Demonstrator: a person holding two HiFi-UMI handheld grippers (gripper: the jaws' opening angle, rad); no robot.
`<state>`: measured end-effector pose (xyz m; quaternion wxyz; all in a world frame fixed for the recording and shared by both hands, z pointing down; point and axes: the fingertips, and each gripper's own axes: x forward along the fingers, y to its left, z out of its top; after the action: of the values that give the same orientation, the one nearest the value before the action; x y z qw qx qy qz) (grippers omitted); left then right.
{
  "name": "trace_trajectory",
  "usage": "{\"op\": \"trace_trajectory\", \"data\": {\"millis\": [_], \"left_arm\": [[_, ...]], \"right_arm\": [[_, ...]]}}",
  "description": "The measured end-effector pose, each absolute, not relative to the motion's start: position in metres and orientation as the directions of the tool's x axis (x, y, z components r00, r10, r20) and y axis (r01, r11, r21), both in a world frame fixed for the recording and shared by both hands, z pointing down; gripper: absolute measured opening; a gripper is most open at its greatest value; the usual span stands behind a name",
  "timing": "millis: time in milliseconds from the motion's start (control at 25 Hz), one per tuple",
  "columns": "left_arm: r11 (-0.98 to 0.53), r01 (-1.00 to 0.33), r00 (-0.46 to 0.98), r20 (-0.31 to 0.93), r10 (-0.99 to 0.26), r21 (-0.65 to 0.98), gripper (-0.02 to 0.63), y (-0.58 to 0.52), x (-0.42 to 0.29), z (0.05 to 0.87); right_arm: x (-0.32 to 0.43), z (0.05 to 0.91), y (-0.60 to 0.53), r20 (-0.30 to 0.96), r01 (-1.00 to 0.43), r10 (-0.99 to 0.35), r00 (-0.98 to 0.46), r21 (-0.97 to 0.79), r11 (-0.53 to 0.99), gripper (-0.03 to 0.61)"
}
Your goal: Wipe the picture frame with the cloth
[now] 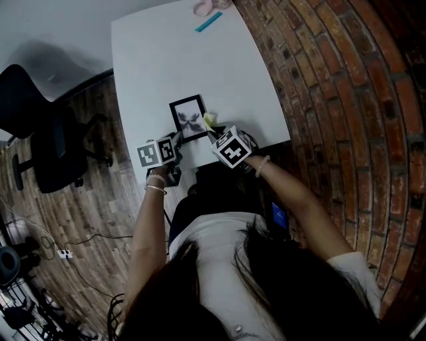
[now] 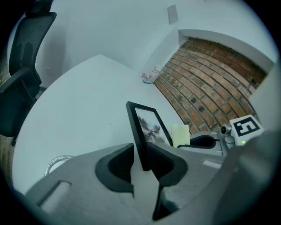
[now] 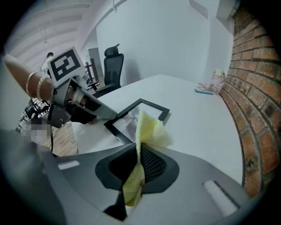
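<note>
A black picture frame (image 1: 189,117) with a grey flower print lies near the front edge of the white table (image 1: 160,60). My left gripper (image 1: 174,141) is shut on the frame's near left corner; in the left gripper view the frame (image 2: 145,127) stands edge-on between the jaws of that gripper (image 2: 141,161). My right gripper (image 1: 213,133) is shut on a pale yellow cloth (image 1: 210,121), which hangs just off the frame's right edge. In the right gripper view the cloth (image 3: 147,132) sticks up from the right gripper (image 3: 137,169), in front of the frame (image 3: 138,115).
A teal strip (image 1: 208,21) and a pink object (image 1: 204,8) lie at the table's far end. A brick wall (image 1: 333,73) runs along the right. A black office chair (image 1: 46,133) stands on the wood floor to the left.
</note>
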<state>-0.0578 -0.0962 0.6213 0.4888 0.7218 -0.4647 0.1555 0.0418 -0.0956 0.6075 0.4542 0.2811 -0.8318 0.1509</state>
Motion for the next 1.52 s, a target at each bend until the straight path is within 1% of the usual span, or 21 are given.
{"op": "trace_trajectory", "data": {"millis": [160,400,720,1520], "left_arm": [[-0.09,-0.823,0.519,0.679,-0.518,0.561,0.094,-0.095,-0.057,0.622],[-0.089,-0.823,0.519,0.679,-0.52,0.561,0.092,-0.096,-0.058,0.622],[-0.09,-0.825,0.517,0.68,-0.521,0.558,0.092,-0.096,-0.056,0.622],[-0.086,-0.827,0.512,0.682,-0.522,0.555,0.092,-0.095,-0.057,0.62]], "right_arm": [[0.045,0.606,-0.085,0.847,-0.586,-0.311,-0.432,-0.001,0.81,0.031],[0.041,0.598,-0.091,0.835,-0.589,-0.325,-0.445,0.0,0.808,0.031],[0.037,0.609,-0.091,0.858,-0.561,-0.281,-0.429,-0.009,0.828,0.031],[0.002,0.609,-0.078,0.853,-0.458,-0.194,-0.485,-0.059,0.887,0.031]]}}
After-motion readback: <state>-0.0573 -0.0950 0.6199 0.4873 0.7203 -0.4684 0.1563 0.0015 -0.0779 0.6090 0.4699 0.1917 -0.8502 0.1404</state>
